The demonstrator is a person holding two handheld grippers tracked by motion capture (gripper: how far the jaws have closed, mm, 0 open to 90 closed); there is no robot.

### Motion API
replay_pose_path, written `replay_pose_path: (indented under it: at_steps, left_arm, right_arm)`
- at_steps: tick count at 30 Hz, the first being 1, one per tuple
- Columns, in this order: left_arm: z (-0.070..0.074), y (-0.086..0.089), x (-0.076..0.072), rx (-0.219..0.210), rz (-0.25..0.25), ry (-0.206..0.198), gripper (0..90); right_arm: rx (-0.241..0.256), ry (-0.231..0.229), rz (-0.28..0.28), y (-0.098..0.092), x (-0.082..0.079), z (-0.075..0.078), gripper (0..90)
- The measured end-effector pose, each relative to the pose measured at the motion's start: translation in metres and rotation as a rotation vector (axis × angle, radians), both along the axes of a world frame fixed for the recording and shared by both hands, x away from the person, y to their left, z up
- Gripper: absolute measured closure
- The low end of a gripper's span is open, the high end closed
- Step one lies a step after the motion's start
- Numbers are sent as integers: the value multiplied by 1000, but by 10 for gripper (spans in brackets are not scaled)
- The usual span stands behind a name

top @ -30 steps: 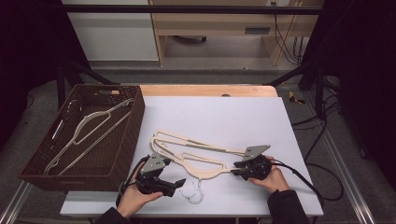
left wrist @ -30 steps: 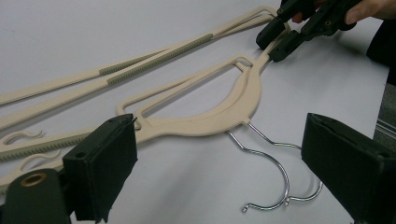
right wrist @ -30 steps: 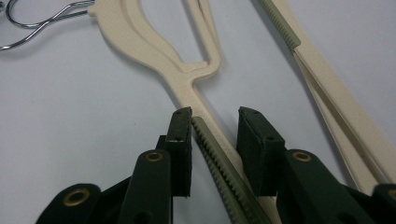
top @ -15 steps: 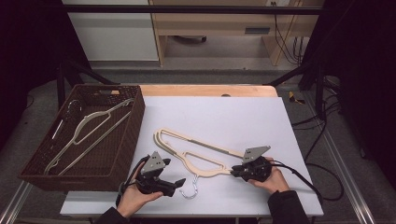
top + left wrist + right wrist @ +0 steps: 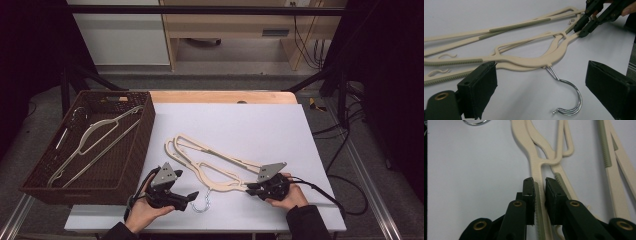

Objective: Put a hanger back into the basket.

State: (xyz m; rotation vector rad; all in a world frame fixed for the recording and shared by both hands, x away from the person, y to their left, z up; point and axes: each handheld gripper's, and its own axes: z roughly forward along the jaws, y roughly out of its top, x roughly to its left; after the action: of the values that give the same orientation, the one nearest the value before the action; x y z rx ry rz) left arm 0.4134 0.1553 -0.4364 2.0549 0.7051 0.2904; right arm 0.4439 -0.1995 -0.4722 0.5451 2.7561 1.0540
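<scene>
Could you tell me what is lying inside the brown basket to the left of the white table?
Inside the brown basket lies a cream hanger, slanting across it with its metal hook toward the far left corner. The near wall hides part of the basket's floor, so anything there cannot be seen.

The white table (image 5: 240,125) is evenly lit from above, dark surroundings are seen, and near jaws are blurred in both gripper views.

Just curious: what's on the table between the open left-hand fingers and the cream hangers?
Only the hangers' metal hooks on bare white table, seen in the left gripper view between the left gripper's fingers.
</scene>
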Motion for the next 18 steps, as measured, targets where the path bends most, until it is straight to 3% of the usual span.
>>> replay_pose_path:
  at_steps: [7,13,18]
  left_arm:
    - [1,2,-1,1,3,-4,101]
    - [1,2,-1,-1,1,-3,100]
    - [4,4,-1,-11,-4,-11,95]
  right_arm:
    - [2,10,-48,1,-11,3,793]
    - [-8,-28,-71,1,-23,-2,723]
    - [-6,-21,-74,1,-23,-3,763]
